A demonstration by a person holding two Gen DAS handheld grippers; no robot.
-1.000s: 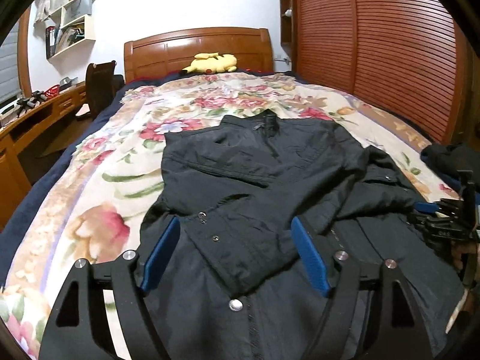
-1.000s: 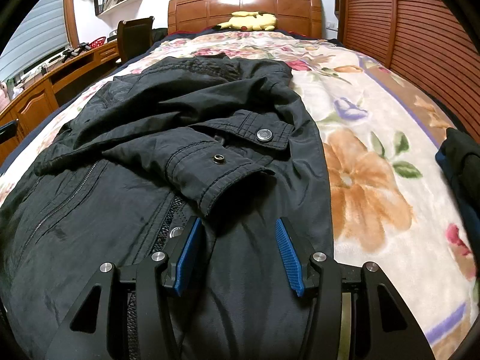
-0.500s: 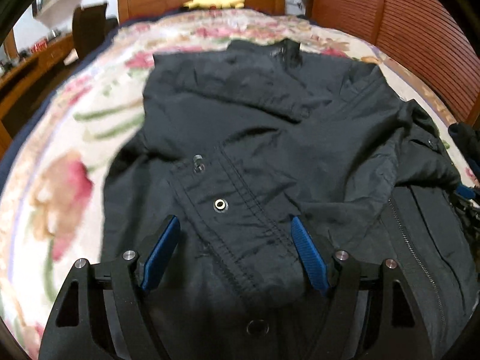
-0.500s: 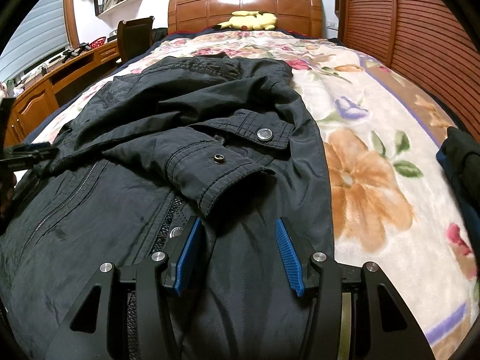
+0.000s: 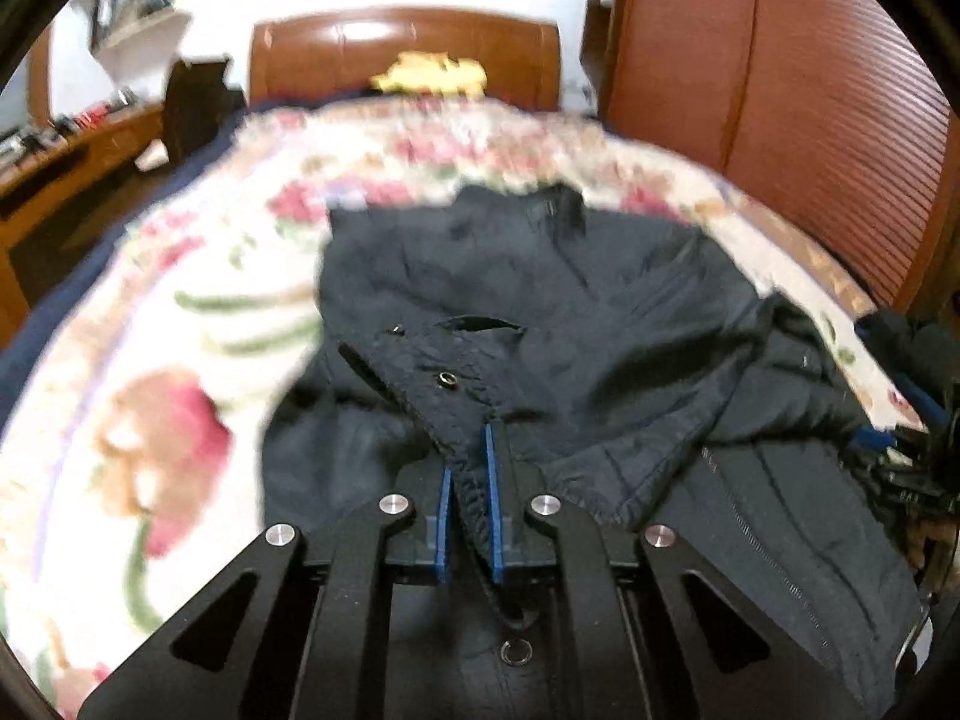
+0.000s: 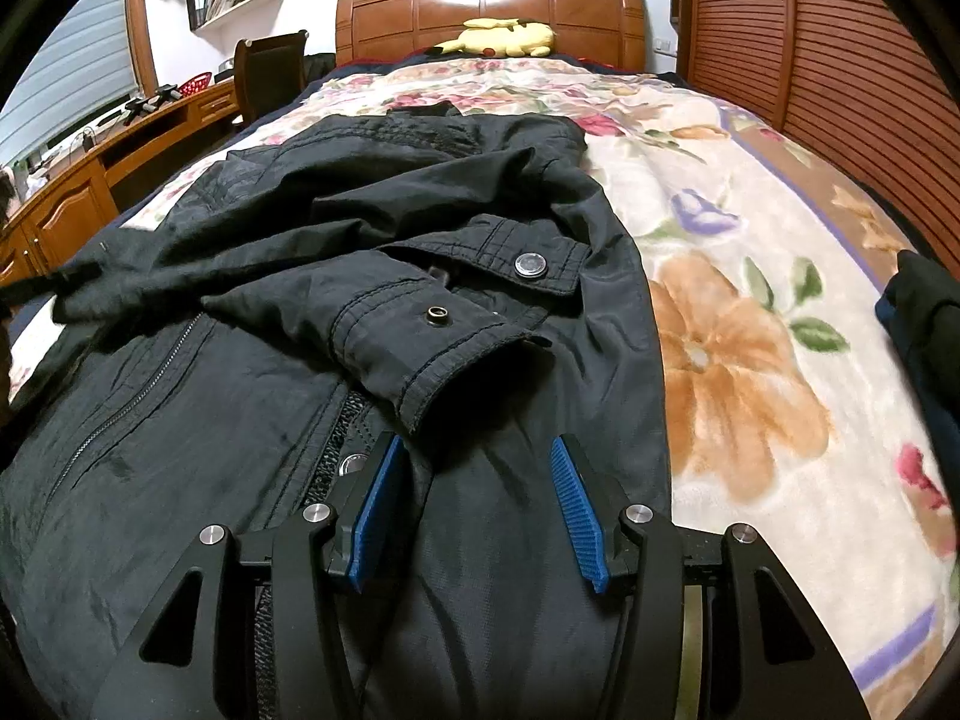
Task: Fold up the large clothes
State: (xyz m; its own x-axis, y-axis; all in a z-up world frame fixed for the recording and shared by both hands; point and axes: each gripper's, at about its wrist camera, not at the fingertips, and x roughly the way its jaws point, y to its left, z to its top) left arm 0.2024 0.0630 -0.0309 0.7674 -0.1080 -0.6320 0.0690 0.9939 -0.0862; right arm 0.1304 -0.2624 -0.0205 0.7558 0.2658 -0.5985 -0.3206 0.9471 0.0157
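My left gripper [image 5: 468,480] is matte black, with triangular cut-outs in its linkage arms, round silver screws at the pivots behind the fingers, and blue pads [image 5: 490,498] lining the inner faces; my right gripper [image 6: 474,507] matches it (its blue pads [image 6: 576,516] are finely ribbed)

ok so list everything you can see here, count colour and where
jacket: one, black, spread down the bed
blanket: one, cream with flowers, covering the bed
headboard: one, brown wood, far end of the bed
plush toy: one, yellow, by the headboard
chair: one, dark, beside the desk
desk: one, brown wood, along the left wall
dark clothes: one pile, right bed edge
left tool: one, black with blue pads, closing on a jacket cuff
right tool: one, same colours, open over the jacket
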